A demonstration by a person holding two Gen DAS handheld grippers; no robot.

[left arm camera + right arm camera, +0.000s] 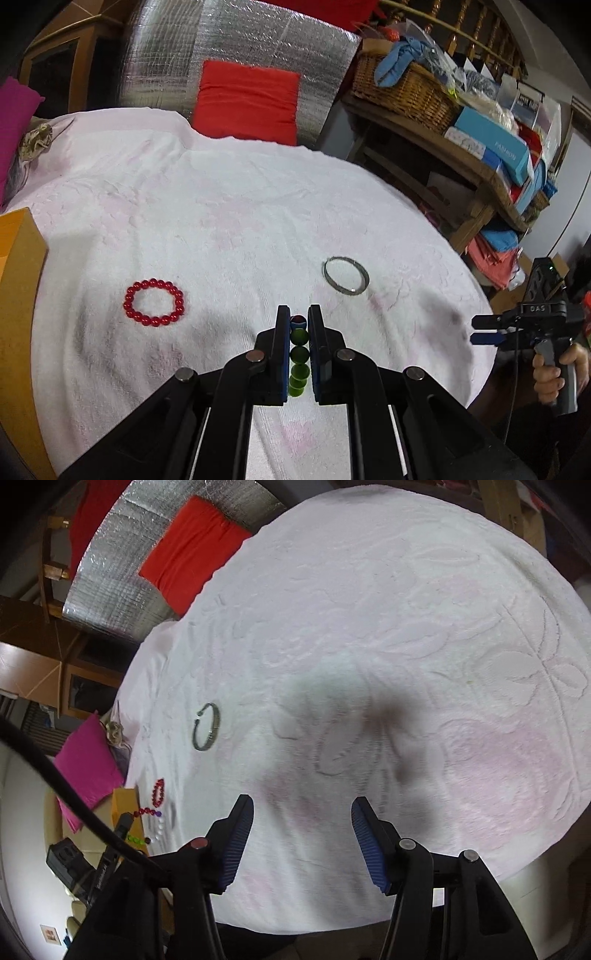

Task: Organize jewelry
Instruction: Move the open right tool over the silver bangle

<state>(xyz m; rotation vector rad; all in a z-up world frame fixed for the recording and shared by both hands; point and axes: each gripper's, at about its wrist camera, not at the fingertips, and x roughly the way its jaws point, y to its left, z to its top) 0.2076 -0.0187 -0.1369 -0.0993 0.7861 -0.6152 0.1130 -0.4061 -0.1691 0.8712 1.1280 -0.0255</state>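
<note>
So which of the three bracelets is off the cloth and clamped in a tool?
The multicoloured bead bracelet, green beads showing, pinched in the left tool. The red bead bracelet and the metal bangle lie loose on the white cloth.

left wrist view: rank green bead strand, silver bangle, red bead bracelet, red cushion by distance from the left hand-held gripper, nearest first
1. Green bead strand: clamped between the jaws of the left hand-held gripper.
2. Silver bangle: on the white cloth, just ahead and right.
3. Red bead bracelet: on the cloth, off to the left, somewhat farther than the bangle.
4. Red cushion: past the cloth's far edge.
</note>
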